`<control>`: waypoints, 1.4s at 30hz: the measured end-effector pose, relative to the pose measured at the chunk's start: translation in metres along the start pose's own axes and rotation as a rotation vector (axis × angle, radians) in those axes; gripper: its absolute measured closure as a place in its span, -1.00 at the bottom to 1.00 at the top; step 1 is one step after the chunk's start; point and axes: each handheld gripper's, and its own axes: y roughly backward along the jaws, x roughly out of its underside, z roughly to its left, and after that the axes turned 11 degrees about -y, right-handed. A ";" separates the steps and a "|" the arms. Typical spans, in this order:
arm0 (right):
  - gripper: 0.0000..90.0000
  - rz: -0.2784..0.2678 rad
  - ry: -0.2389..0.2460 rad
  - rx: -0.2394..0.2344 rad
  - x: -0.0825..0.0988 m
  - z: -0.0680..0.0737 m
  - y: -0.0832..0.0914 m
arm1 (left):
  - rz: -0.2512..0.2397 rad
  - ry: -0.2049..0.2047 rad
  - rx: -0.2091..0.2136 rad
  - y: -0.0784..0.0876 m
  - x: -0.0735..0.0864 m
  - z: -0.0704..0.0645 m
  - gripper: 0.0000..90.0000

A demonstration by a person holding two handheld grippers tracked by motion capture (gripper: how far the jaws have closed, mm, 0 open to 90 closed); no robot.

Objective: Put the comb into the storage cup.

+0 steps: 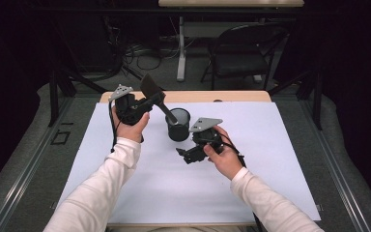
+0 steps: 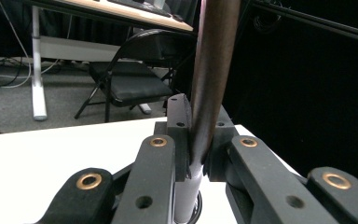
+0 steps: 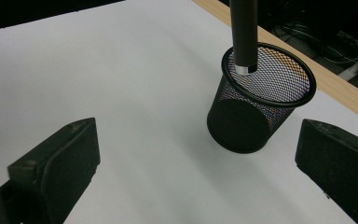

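The left gripper (image 1: 147,104) is clamping a spatula (image 1: 158,99), its handle end entering the mesh cup (image 1: 178,124) below. Releasing is remaining. The right gripper (image 1: 182,155) is waiting wide beside the cup.

1. Mesh cup (image 1: 178,124) on paper sheet (image 1: 188,188), at table's centre.
2. Spatula (image 1: 160,102) handle end inside cup, leaning toward 10 o'clock.
3. Left gripper (image 1: 147,104) at cup's 10 o'clock; right gripper (image 1: 182,154) at 5 o'clock.
4. Chair (image 1: 244,50) beyond table, 1 o'clock.

Dark room; grey floor; black folding chair (image 1: 241,53) beside white desk leg (image 1: 180,48); cables (image 1: 140,50), probably.
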 end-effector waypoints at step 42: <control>-1.00 0.008 -0.003 0.005 0.004 -0.005 0.005 | 0.083 0.058 -0.046 -0.049 0.016 0.008 0.86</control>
